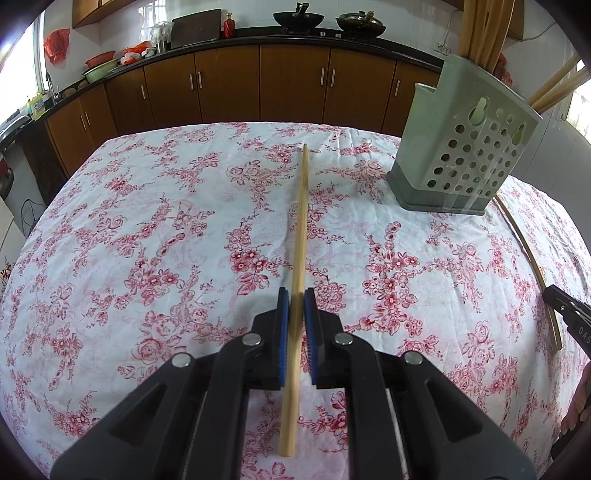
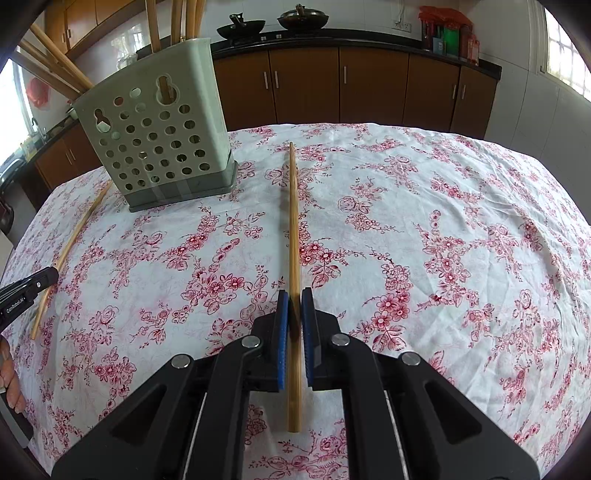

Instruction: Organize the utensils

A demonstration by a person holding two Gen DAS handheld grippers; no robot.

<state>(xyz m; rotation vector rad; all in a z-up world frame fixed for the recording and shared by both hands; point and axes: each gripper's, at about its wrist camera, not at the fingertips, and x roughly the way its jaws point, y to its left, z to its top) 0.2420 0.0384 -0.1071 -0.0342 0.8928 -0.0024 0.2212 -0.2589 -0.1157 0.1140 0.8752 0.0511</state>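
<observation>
Left fingers (image 1: pixel 296 295) nearly closed around light chopstick (image 1: pixel 301 221), long axis running near-to-far along fingers; right fingers (image 2: pixel 294 297) likewise on darker chopstick (image 2: pixel 293 221); both flat on table (image 1: pixel 147 221); firm contact unclear; holder (image 1: pixel 465 147) far right of left, far left of right.

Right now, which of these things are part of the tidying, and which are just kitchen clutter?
In the job:
left tongs, shut on a chopstick
right tongs, shut on another chopstick
holder with chopsticks in it

Lying about:
woks on the counter
red bottle
basins
</observation>
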